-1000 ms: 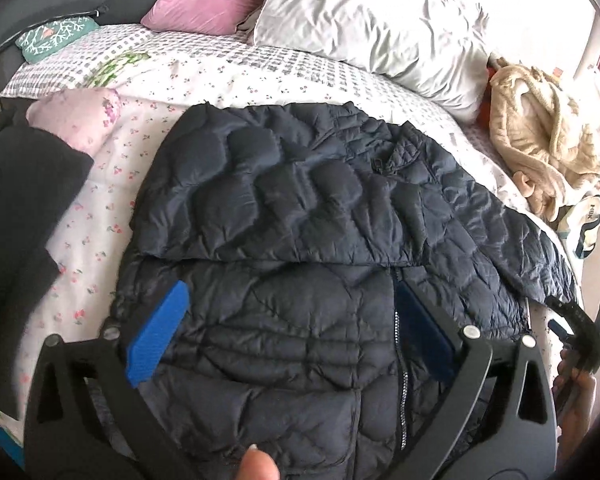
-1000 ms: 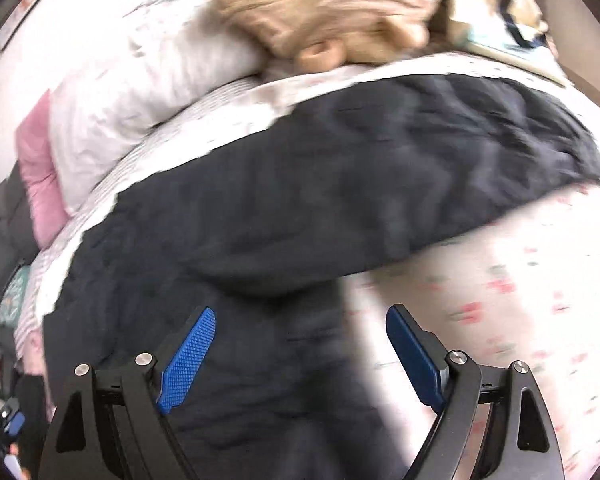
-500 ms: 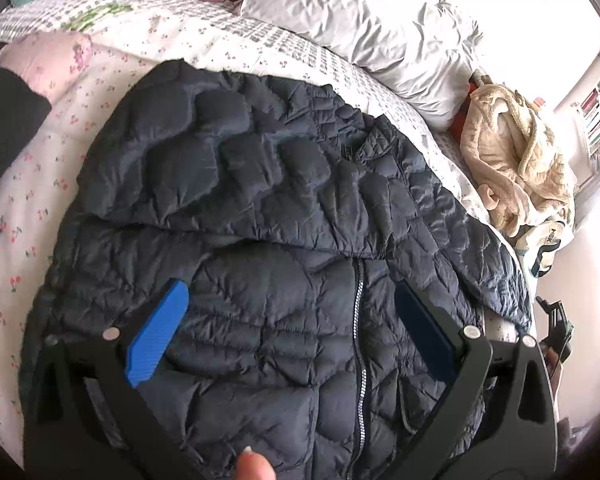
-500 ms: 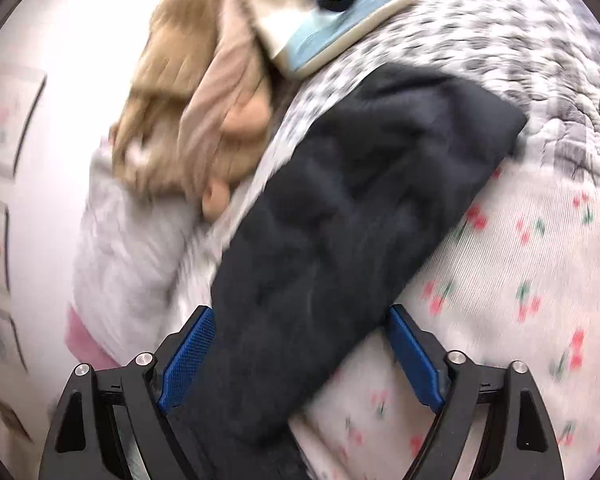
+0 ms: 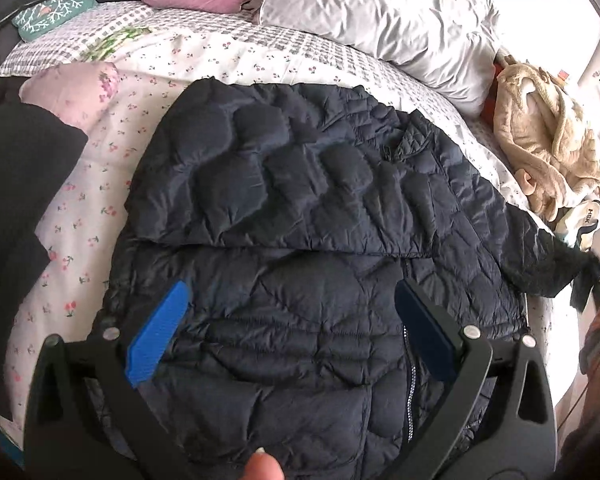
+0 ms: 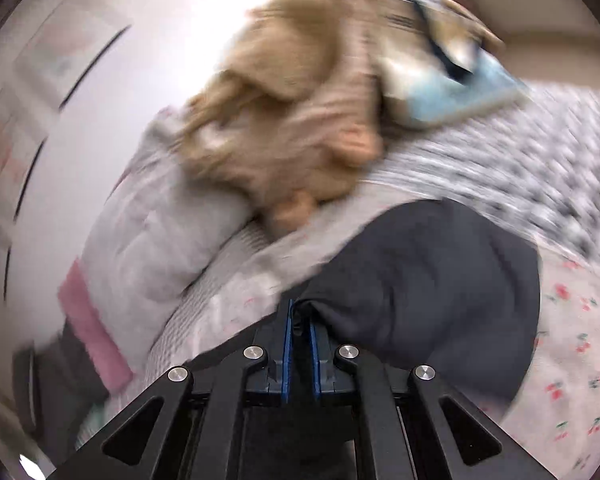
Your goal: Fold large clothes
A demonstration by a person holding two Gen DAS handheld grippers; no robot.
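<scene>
Partly folded, navy quilted jacket (image 5: 300, 208), sleeve (image 6: 432, 280) pinched in right gripper (image 6: 299, 324) jaws; left gripper (image 5: 296, 336) jaws spread.

Right claw (image 6: 300, 320) clamped; left claw (image 5: 288, 332) spread.

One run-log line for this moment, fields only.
item: dark navy quilted puffer jacket on bed | right gripper: shut on jacket sleeve | left gripper: open above jacket

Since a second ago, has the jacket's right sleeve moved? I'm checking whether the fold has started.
Yes. The sleeve, once flat on the bed, now lifts off its edge in the right gripper, below the beige robe.
</scene>
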